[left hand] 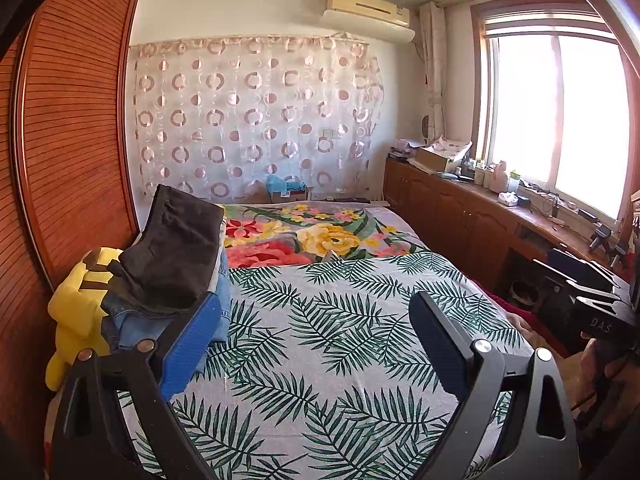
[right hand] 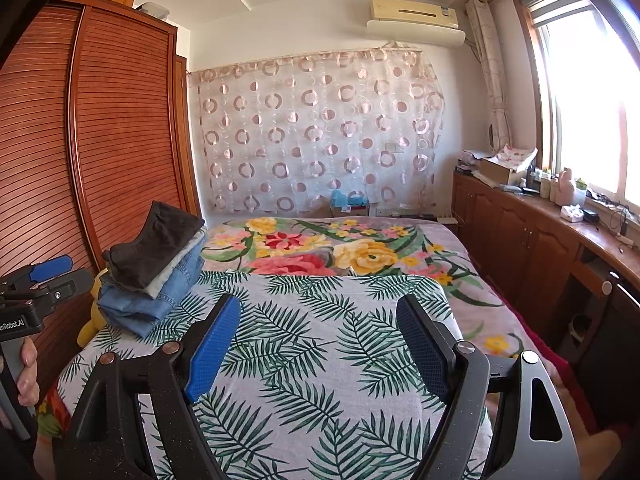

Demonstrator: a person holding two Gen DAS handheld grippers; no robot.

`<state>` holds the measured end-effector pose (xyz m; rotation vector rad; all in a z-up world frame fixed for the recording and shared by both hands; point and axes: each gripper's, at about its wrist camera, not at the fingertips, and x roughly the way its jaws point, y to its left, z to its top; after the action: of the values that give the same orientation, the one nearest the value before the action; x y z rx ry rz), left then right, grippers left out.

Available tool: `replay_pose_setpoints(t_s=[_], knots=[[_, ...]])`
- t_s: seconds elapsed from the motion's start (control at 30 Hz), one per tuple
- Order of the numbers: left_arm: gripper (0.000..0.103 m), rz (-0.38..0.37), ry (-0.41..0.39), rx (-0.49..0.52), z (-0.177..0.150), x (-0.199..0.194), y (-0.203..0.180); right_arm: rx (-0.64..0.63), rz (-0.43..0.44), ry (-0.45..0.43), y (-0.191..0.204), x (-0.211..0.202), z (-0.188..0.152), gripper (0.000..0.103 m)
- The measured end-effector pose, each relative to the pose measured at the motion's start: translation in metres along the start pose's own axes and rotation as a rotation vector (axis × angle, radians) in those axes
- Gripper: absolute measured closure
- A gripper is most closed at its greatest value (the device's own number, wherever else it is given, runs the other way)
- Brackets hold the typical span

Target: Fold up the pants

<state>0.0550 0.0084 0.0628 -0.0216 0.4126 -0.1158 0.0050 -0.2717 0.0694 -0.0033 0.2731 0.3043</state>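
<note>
Denim and dark folded pants (right hand: 156, 268) sit stacked at the bed's (right hand: 320, 360) left edge — left gripper (left hand: 316, 320) and right gripper (right hand: 320, 328) both spread apart, empty.

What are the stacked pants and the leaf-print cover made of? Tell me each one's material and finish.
Top pants: dark, matte, soft, likely cotton knit or brushed fabric. Blue pants underneath: denim, with faded wash and visible seams. Pale layer between them: unclear. Leaf-print cover: thin, matte woven cloth, probably cotton, lying flat.
</note>
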Motion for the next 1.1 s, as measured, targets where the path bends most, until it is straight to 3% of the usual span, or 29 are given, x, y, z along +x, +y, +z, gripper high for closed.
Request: replay_pose_setpoints(t_s=[1.1], knots=[[0.007, 0.002, -0.004, 0.0, 0.0004, 0.0002, 0.0028, -0.006, -0.001, -0.01, 0.0005, 0.0011, -0.0037, 0.021]])
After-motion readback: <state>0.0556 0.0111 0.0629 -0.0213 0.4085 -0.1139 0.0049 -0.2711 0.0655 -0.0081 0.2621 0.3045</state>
